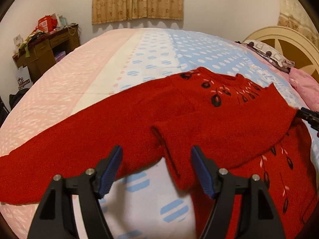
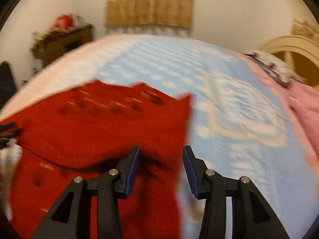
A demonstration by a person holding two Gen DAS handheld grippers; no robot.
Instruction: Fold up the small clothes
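Observation:
A red knit sweater (image 1: 179, 115) with black and pink leaf embroidery lies on the bed, its upper part folded over the lower part and one sleeve stretched out to the left. My left gripper (image 1: 156, 157) is open, its blue-padded jaws just above the sweater's folded edge near the armpit. My right gripper (image 2: 161, 157) is open and hovers over the sweater's right edge (image 2: 185, 123); this view is blurred. The right gripper's tip shows at the right edge of the left wrist view (image 1: 309, 117), beside the sweater's side.
The bed has a quilt (image 1: 151, 59) with pink, white and blue dotted bands. Pillows (image 1: 303, 83) and a cream headboard (image 1: 289, 39) are at the right. A cluttered wooden desk (image 1: 47, 45) stands against the wall at the left, curtains (image 1: 137, 0) behind.

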